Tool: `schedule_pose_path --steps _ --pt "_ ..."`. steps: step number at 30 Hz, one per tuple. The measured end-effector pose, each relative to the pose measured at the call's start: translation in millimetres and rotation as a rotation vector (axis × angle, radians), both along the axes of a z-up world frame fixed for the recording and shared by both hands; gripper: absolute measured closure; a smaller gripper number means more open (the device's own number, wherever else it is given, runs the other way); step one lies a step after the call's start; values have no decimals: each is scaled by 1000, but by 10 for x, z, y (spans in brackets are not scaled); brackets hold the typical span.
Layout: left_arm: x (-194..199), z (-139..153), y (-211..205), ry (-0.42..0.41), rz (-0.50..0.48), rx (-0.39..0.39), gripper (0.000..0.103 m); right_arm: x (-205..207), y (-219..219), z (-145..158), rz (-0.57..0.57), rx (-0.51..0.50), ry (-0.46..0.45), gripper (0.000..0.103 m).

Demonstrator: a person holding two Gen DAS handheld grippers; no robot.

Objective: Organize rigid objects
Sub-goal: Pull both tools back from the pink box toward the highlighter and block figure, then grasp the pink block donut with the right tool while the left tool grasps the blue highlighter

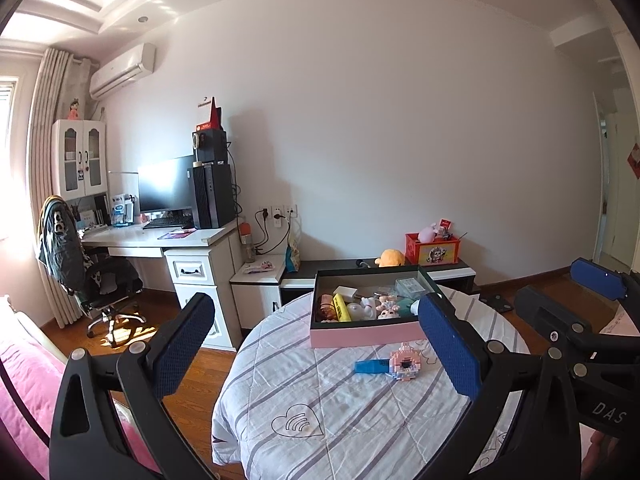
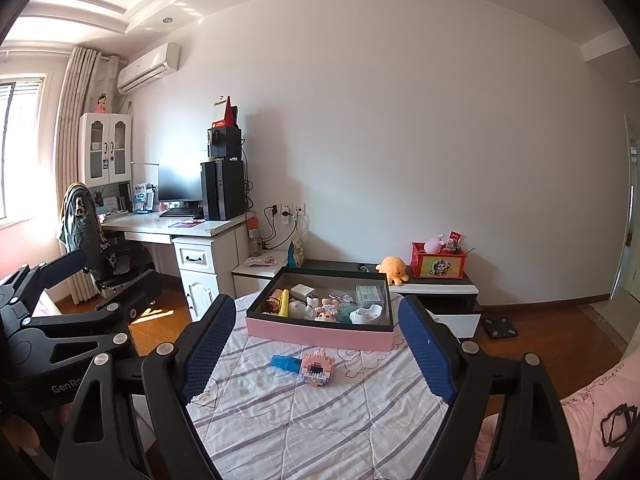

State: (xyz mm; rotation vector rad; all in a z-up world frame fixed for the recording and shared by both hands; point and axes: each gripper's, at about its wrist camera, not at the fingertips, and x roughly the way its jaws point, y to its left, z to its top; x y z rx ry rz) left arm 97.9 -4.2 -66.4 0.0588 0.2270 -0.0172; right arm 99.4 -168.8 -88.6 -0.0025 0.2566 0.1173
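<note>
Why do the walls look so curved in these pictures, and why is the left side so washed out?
Both views come through fisheye lenses, which bow the ceiling line and darken the corners. In the left wrist view, sunlight from the bright window bleaches the beige pleated curtain and throws a glaring patch on the wooden floor. In the right wrist view the window glares similarly, while the pink open box stays sharp.

Black frames, silver screws, blue textured fingers (image 1: 448, 344).

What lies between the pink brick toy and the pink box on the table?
Only bare striped cloth separates the brick toy from the pink box, seen in both views.
</note>
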Motion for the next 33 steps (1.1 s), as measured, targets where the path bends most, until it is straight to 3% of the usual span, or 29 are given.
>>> schedule_pose_path --steps 14,28,33 --pt "482 -264 -67 111 -6 24 0 380 -61 -320 -6 10 108 18" --pt "1378 -1259 -206 419 -46 38 0 1188 -223 -1247 -4 16 379 18" --pt "1622 -1482 -249 479 -42 37 0 1485 -310 -1495 3 50 463 18"
